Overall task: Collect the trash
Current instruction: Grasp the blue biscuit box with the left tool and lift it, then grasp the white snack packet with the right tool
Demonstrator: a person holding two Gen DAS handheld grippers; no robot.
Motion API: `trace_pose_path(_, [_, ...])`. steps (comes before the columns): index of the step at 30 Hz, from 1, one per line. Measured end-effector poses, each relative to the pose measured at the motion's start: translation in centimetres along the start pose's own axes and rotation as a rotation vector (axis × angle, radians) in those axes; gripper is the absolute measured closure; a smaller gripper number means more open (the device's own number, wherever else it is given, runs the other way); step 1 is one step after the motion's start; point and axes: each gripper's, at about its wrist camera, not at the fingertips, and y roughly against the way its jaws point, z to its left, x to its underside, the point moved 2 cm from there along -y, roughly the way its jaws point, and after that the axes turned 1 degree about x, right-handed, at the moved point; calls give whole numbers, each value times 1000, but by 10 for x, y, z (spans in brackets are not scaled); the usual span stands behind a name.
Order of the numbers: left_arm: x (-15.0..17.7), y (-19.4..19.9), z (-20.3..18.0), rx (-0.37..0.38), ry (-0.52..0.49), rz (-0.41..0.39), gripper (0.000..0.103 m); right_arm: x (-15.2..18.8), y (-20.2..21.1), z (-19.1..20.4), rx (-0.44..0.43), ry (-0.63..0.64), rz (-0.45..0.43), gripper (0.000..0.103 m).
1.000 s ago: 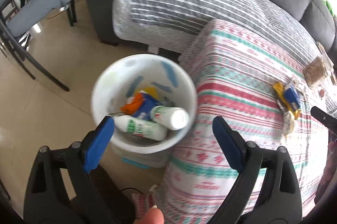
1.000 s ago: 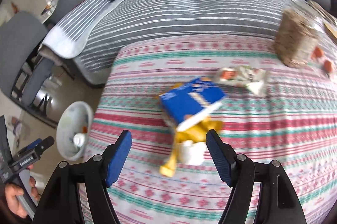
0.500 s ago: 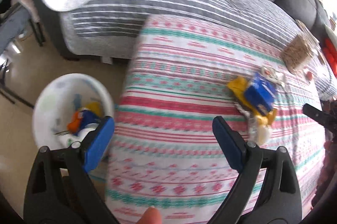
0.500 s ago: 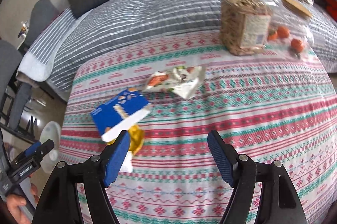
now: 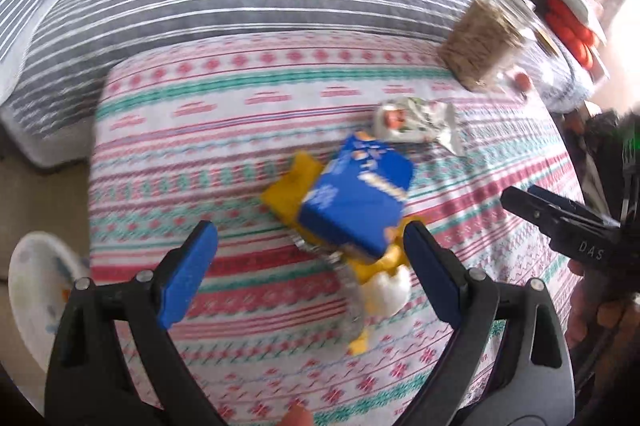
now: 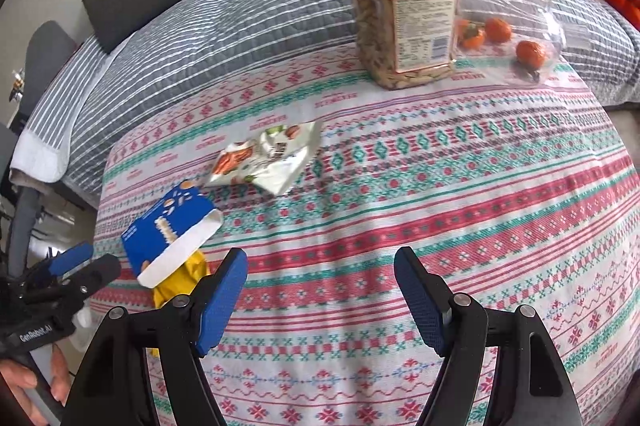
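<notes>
Blue carton [image 5: 356, 201] is lying on yellow wrapper [image 5: 290, 187] before the left gripper [image 5: 310, 258], fingers spread; right gripper [image 6: 320, 286] is hovering with fingers apart too.

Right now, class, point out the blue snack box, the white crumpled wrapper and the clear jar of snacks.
blue snack box [image 5: 356, 201], left wrist view, on its blue top face.
white crumpled wrapper [image 6: 264, 157], right wrist view, on its printed middle.
clear jar of snacks [image 6: 400, 13], right wrist view, on its filled side wall.
</notes>
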Motion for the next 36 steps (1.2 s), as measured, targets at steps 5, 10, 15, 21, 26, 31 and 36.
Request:
trace_pose_path(5, [-7,-20,-23,-34,-102,31,10,1,4,-12,9,-9,1,26])
trace_pose_path(10, [-6,-35,-30,-74,-147,79,34,2,8,-24,19,-27,1,26])
trace_pose_path(15, [3,-26,-25,-37,-112,53,44,0,8,-31,6,-66,0,26])
trace_pose_path(21, [17,15,-6,11,-8,-34,44,-13,-2,-37,-84,-176,19,26])
trace_pose_path(26, [37,44,26,-35,68,-100,44,-30,-19,-20,-97,-145,7,26])
trace_pose_path(31, [46,50,52,-56,144,-116,44,-40,-39,2,-178,-130,2,31])
trace_pose_path(36, [53,55,60,-82,143,-124,44,-50,-64,20,-212,-132,21,44])
